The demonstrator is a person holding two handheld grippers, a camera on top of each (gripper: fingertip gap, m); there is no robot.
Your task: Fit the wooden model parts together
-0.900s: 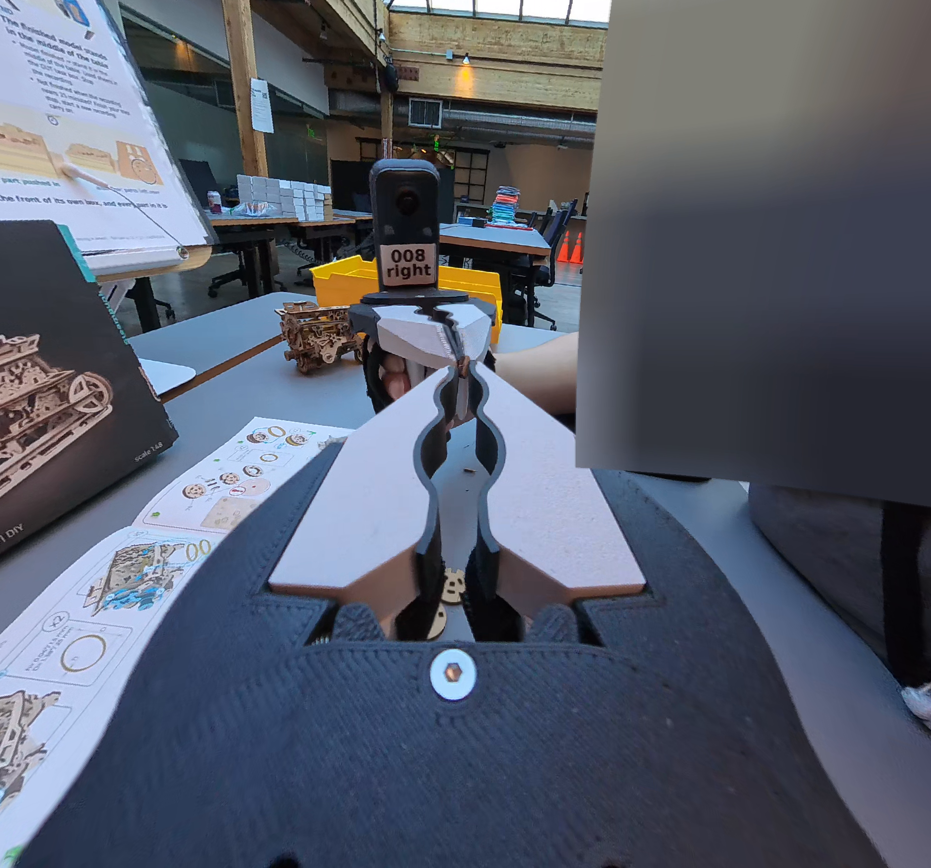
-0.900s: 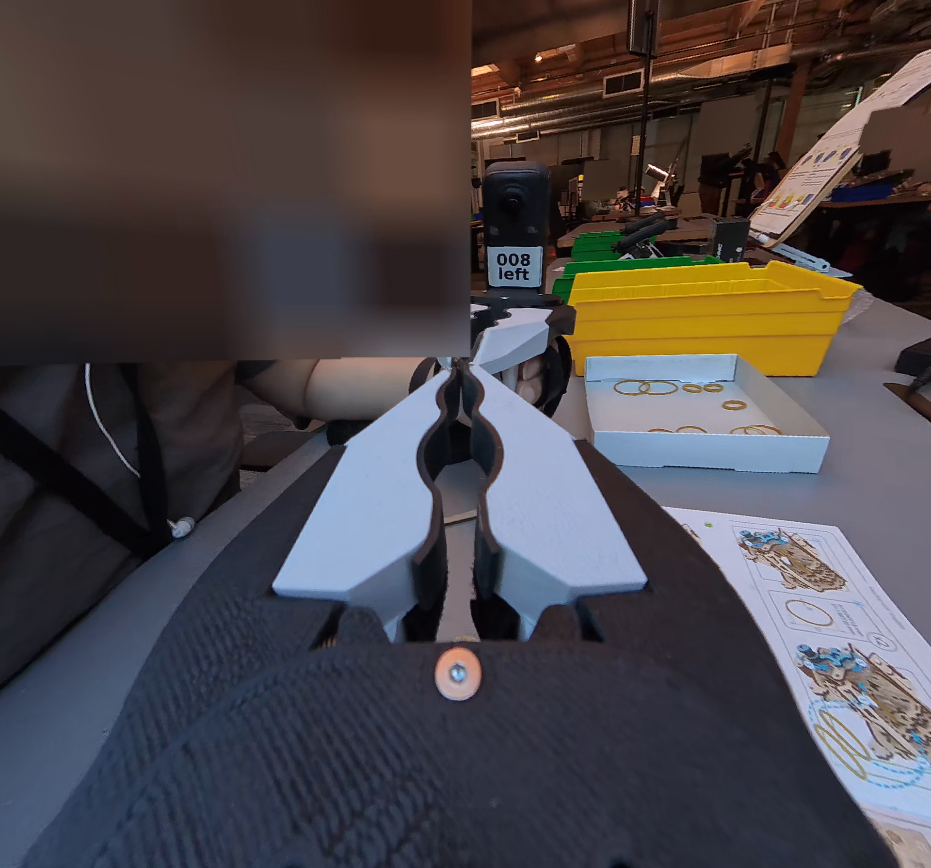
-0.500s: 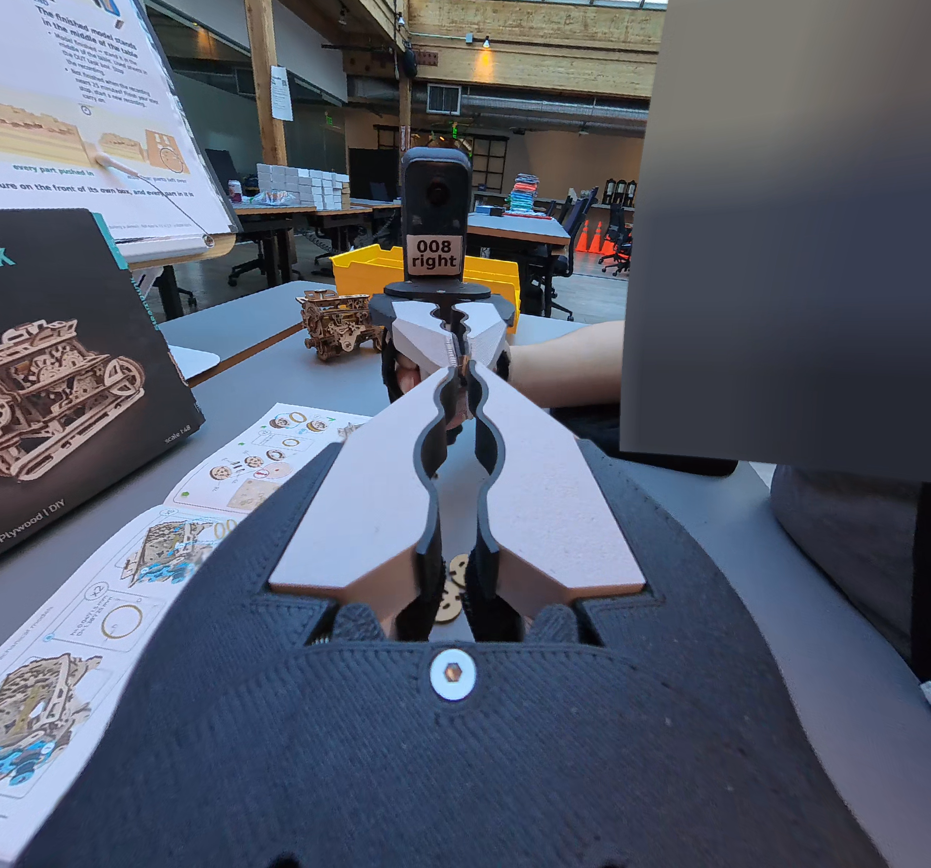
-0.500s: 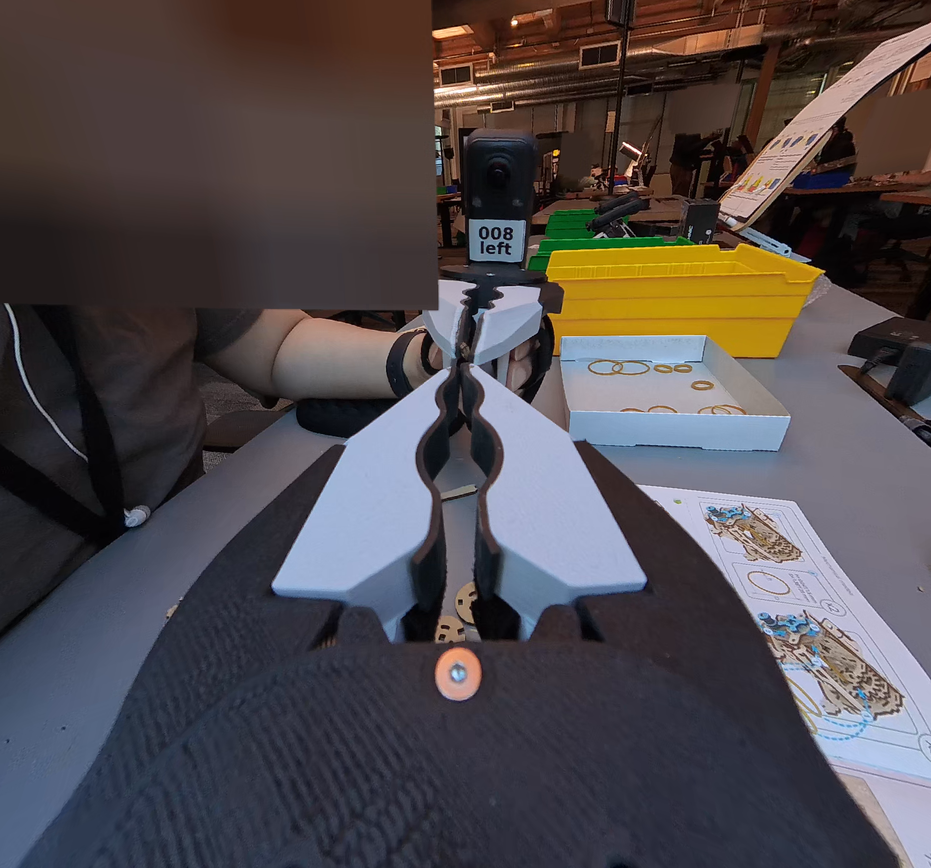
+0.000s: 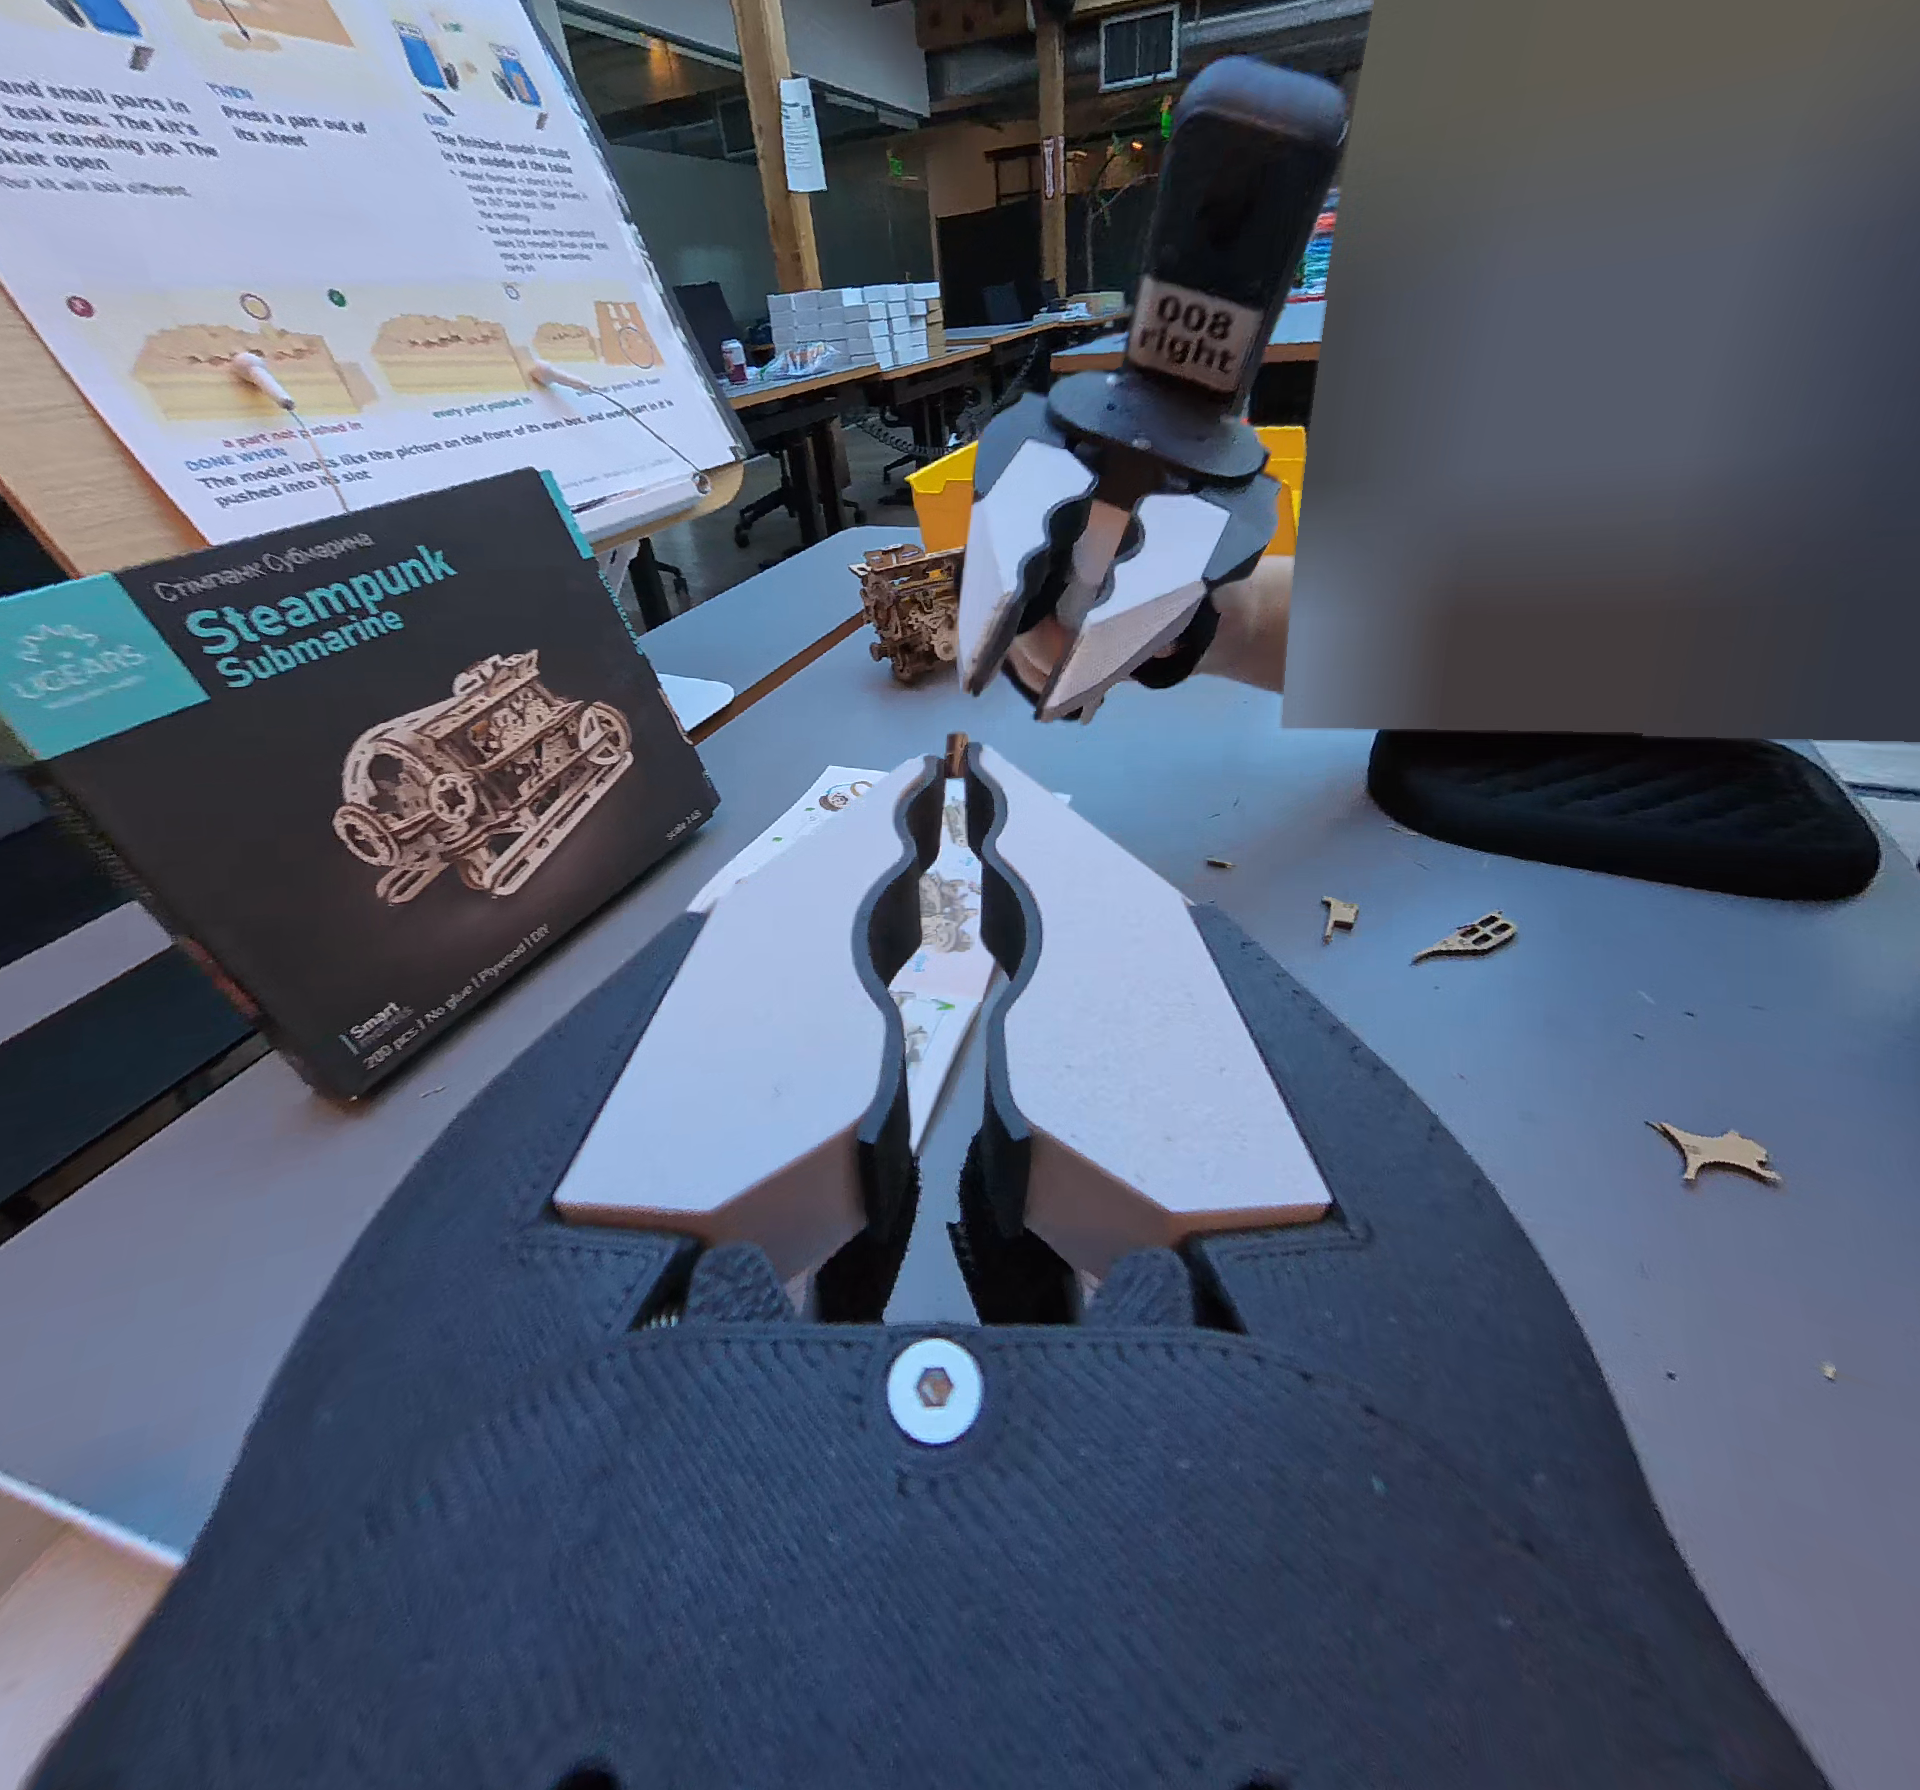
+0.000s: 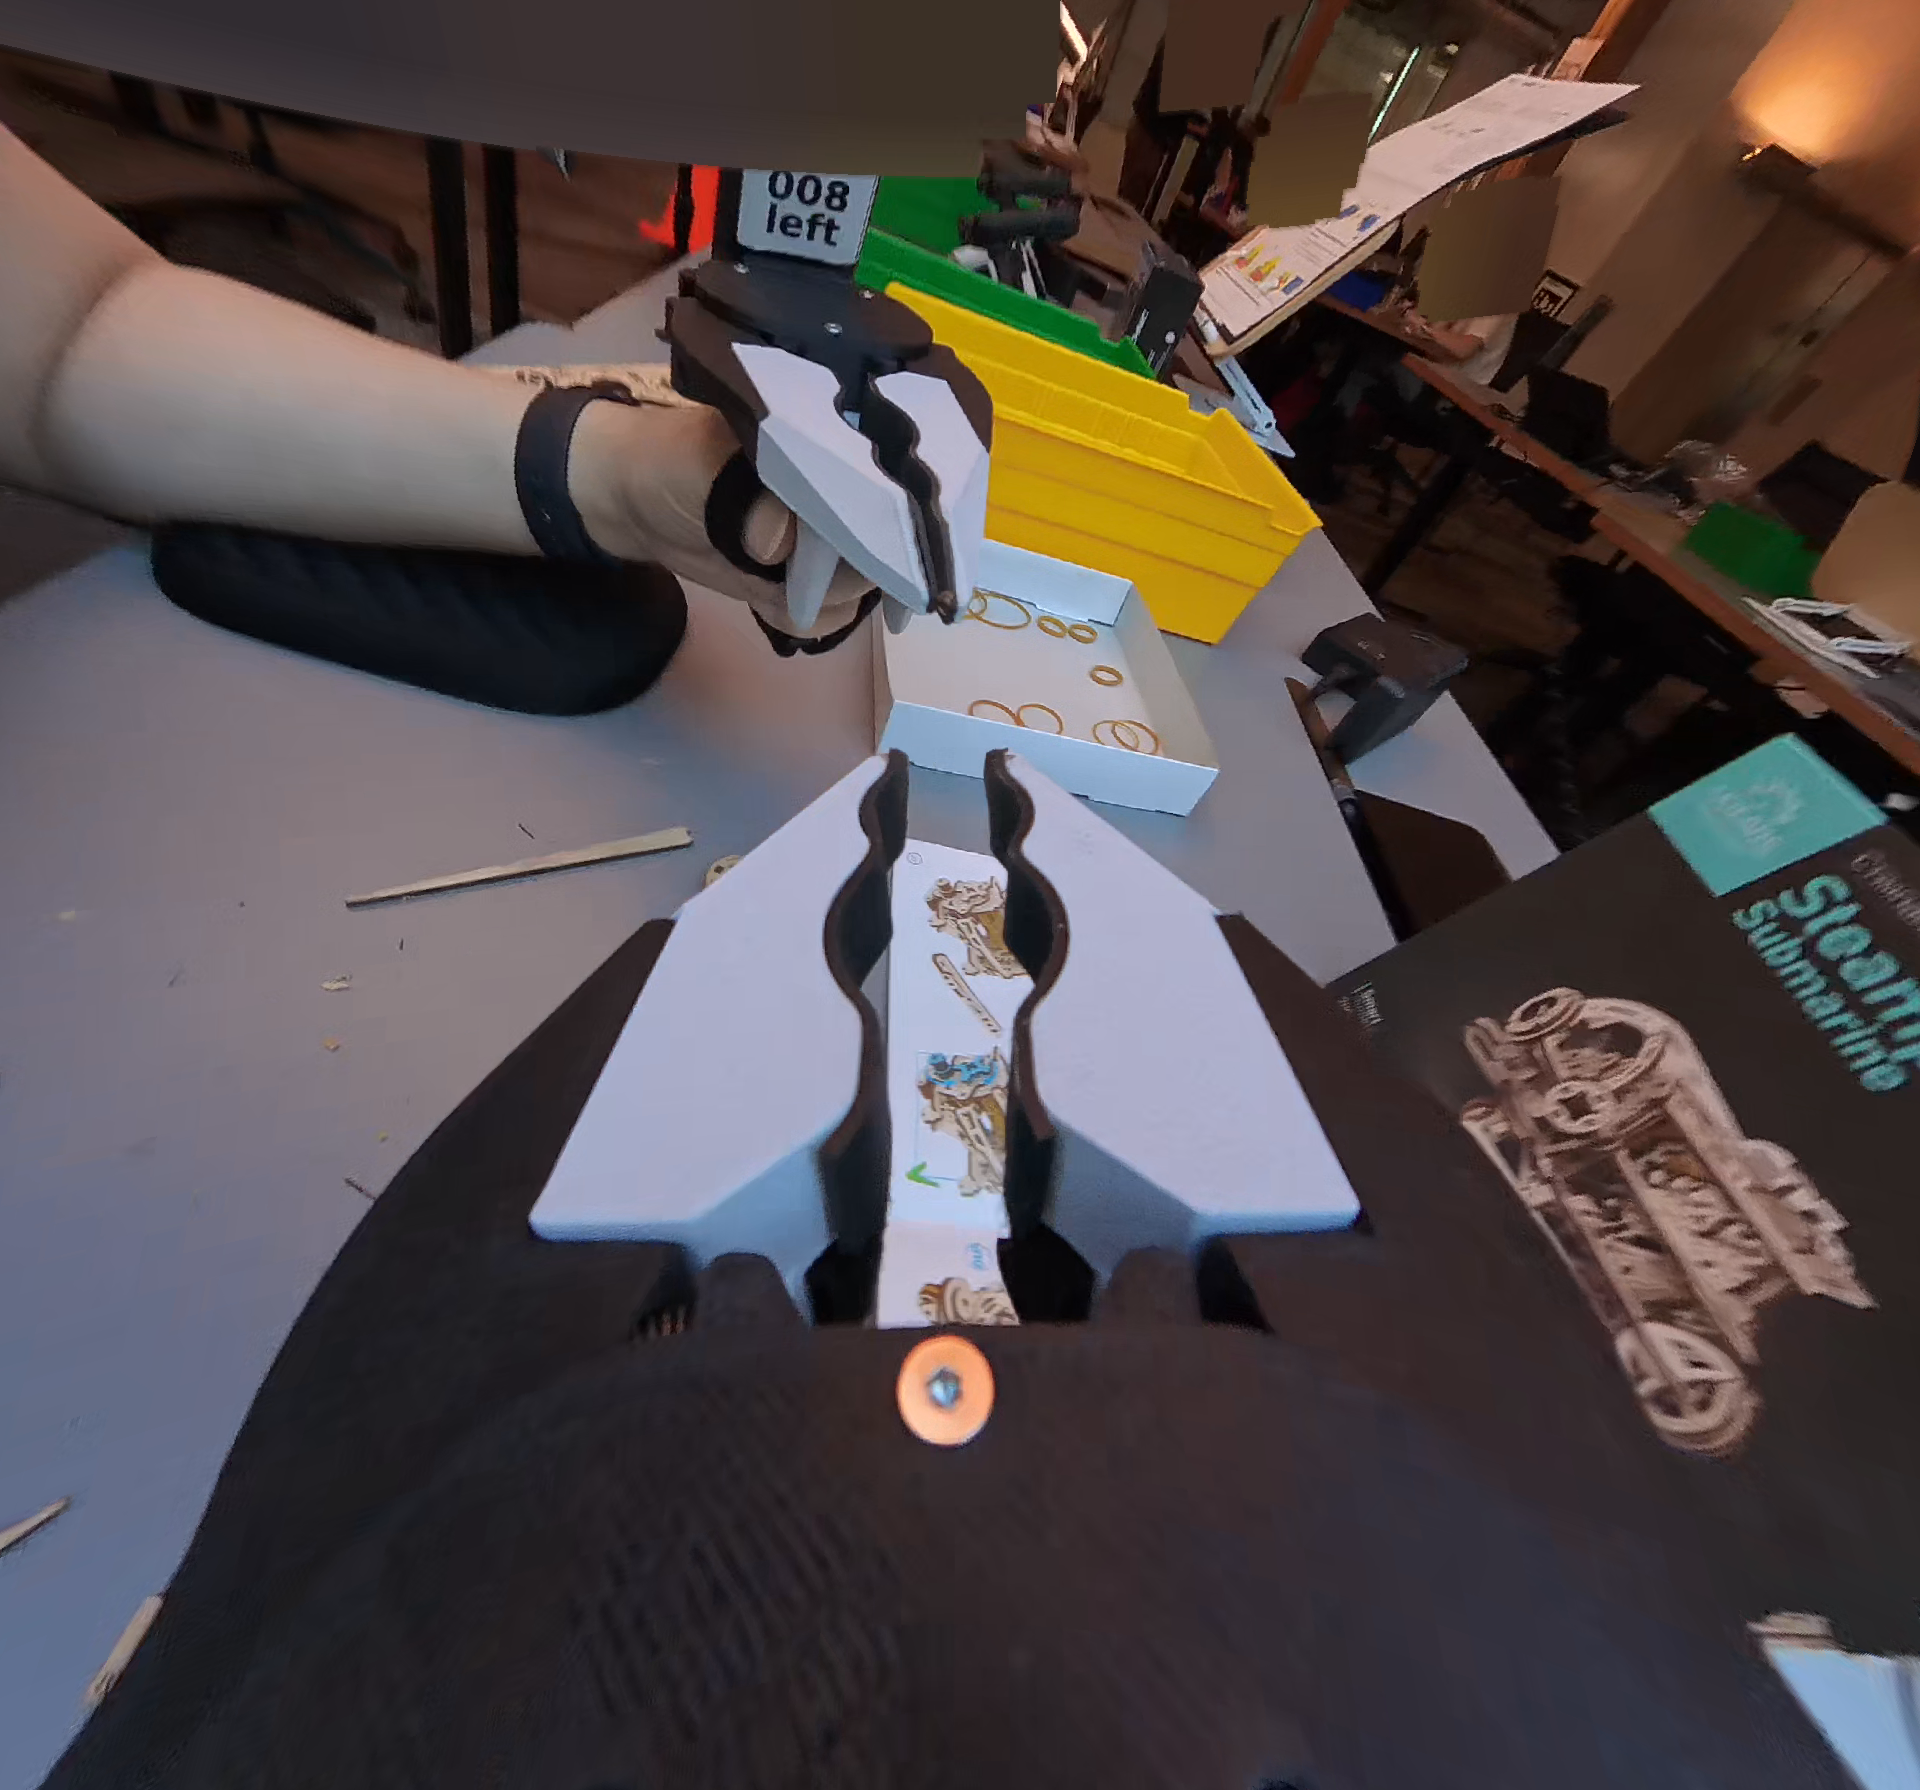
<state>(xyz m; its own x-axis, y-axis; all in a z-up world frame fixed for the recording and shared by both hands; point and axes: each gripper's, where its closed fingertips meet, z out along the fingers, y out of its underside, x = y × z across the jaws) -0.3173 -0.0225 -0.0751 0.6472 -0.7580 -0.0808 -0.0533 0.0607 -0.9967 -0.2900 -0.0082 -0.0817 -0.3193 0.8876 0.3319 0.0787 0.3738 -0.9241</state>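
My left hand-held gripper (image 5: 954,761) is pinched nearly shut on a small wooden part (image 5: 955,749), a brown sliver that stands upright between the tips with its long axis pointing up and only its top end poking out; the rest is hidden by the jaws, so I cannot make out its shape. My right hand-held gripper (image 6: 945,766) is narrowly parted and empty, with the instruction booklet (image 6: 961,1002) showing through the gap below it on the table (image 6: 312,909). The right wrist view shows my left hand-held gripper (image 6: 940,597) from the side, tips down, above the white tray (image 6: 1049,774) of rubber rings; the part there is just a dark speck. Only that view shows the tray, the yellow bin (image 6: 1122,483) and a thin wooden strip (image 6: 520,865). Only the left wrist view shows a finished wooden model (image 5: 912,610) and wood scraps (image 5: 1465,935). The black kit box (image 5: 353,764) stands leaning beside the booklet.
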